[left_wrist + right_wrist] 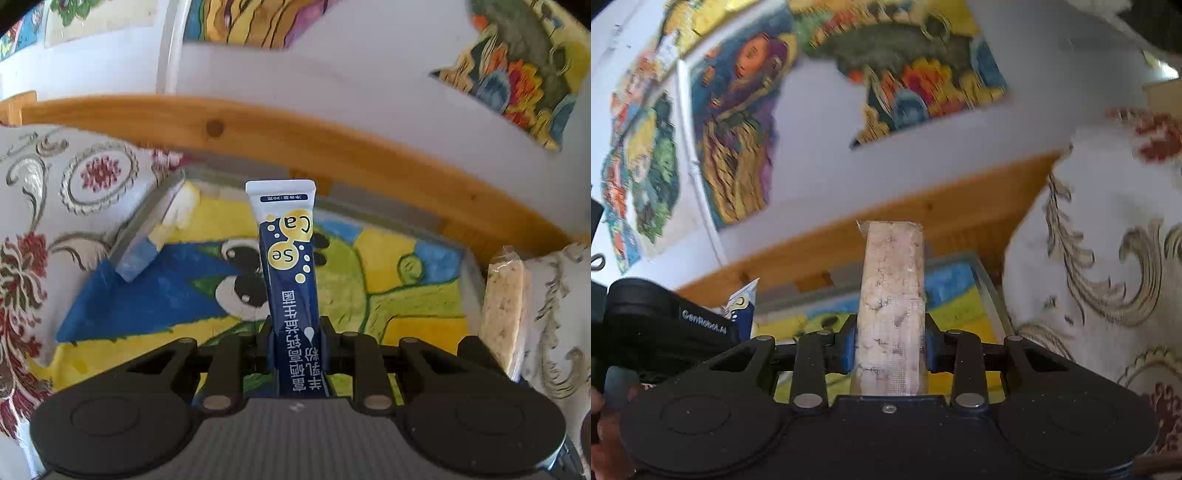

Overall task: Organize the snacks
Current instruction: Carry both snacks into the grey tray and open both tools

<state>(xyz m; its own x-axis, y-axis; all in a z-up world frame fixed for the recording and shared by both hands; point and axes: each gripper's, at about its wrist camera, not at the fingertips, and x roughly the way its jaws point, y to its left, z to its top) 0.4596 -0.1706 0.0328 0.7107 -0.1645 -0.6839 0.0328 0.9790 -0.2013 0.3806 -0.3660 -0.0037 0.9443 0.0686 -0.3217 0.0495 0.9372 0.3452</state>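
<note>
My left gripper [297,332] is shut on a dark blue snack stick packet [290,266] with yellow "Ca" and "Se" circles and a white end, which stands up above a painted clear box [155,225]. My right gripper [891,332] is shut on a pale rice-cracker bar [892,295] in clear wrap, held upright over the same box [982,280]. In the left wrist view the cracker bar [504,306] shows at the right edge. The blue packet's tip [742,304] and the left gripper's body [665,325] appear at the left of the right wrist view.
A wooden rail [295,136] runs behind the box. Floral embroidered cushions [44,206] [1108,258] flank it on both sides. Colourful paintings [738,129] hang on the white wall behind. A hand [602,435] shows at the lower left.
</note>
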